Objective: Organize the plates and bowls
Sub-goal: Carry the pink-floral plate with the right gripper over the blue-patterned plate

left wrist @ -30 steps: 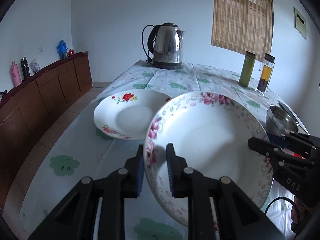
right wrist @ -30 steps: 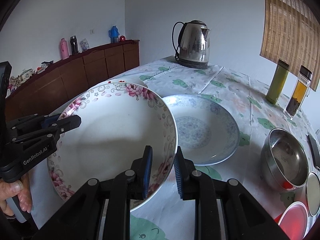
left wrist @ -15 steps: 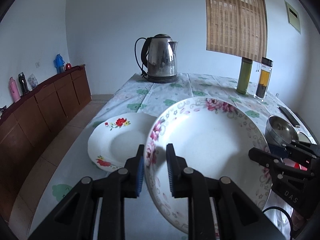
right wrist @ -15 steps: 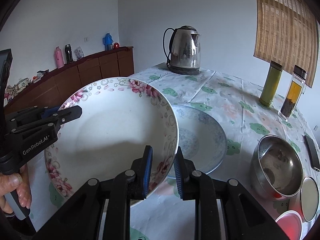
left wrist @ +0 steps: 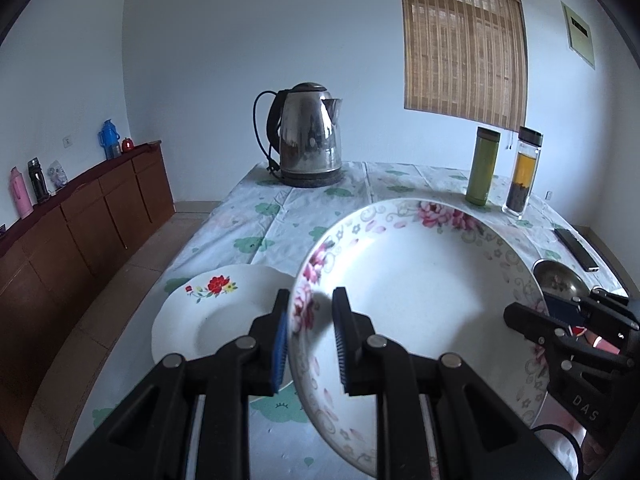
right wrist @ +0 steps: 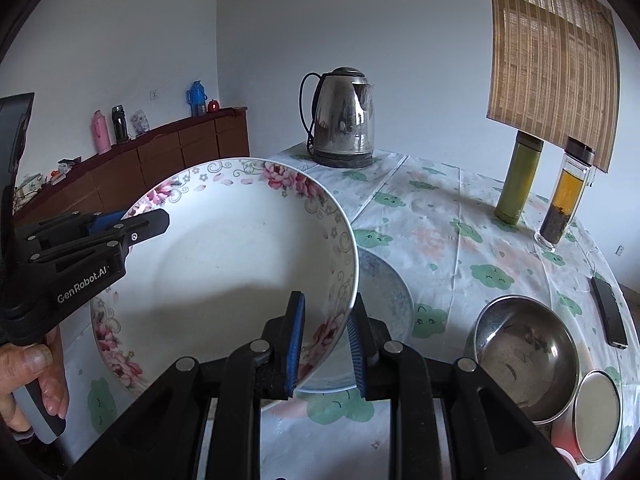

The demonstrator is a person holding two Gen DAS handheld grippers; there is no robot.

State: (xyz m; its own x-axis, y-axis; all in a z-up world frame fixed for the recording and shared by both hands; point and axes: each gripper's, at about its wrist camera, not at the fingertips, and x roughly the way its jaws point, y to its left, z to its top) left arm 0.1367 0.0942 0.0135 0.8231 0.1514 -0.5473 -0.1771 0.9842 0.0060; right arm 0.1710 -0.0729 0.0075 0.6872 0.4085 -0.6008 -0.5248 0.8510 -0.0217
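Note:
A large white bowl with pink flowers on its rim (left wrist: 420,292) (right wrist: 224,264) hangs tilted above the table, held from both sides. My left gripper (left wrist: 308,336) is shut on its left rim, and my right gripper (right wrist: 326,344) is shut on its right rim. In the left wrist view the right gripper (left wrist: 576,320) shows at the bowl's far edge; in the right wrist view the left gripper (right wrist: 132,224) grips the opposite edge. A white plate with red flowers (left wrist: 208,312) lies on the table at the left. A blue-patterned plate (right wrist: 384,292) lies under the bowl's right side.
A steel kettle (left wrist: 308,136) stands at the table's far end. A green flask (right wrist: 518,178) and a glass tea bottle (right wrist: 564,196) stand at the right. A steel bowl (right wrist: 524,348), small lidded cups (right wrist: 596,412) and a phone (right wrist: 608,312) lie near right. A wooden sideboard (left wrist: 80,216) runs along the left wall.
Both grippers have lifted the flowered bowl higher above the table. The red-flower plate and the blue plate now appear lower and more covered by the bowl.

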